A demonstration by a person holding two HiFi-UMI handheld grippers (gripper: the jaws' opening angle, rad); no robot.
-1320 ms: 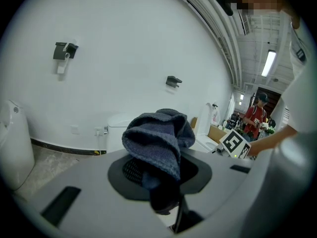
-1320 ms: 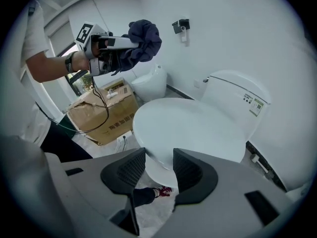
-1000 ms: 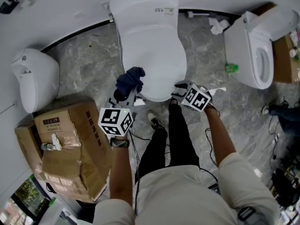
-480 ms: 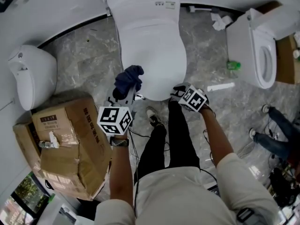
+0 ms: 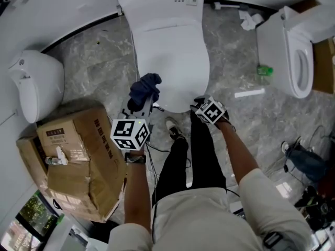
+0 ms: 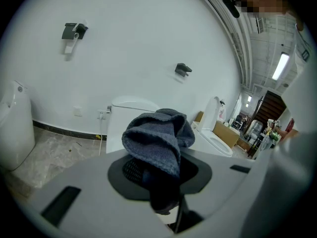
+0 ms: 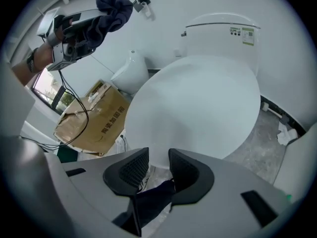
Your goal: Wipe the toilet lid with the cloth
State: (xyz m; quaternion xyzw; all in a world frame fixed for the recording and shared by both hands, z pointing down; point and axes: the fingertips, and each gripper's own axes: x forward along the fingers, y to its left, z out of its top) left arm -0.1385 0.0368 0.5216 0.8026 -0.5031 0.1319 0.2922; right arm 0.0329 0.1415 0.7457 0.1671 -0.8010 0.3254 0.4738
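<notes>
Fingers of the left gripper [image 6: 159,171] are clamped on the dark blue cloth [image 6: 156,135], which is bunched above them and held off the front left edge of the closed toilet lid [image 5: 170,61]. Fingers of the right gripper [image 7: 158,158] are set apart, nothing gripped, at the lid's front rim. A cardboard box [image 5: 78,161] is seen on the floor.
</notes>
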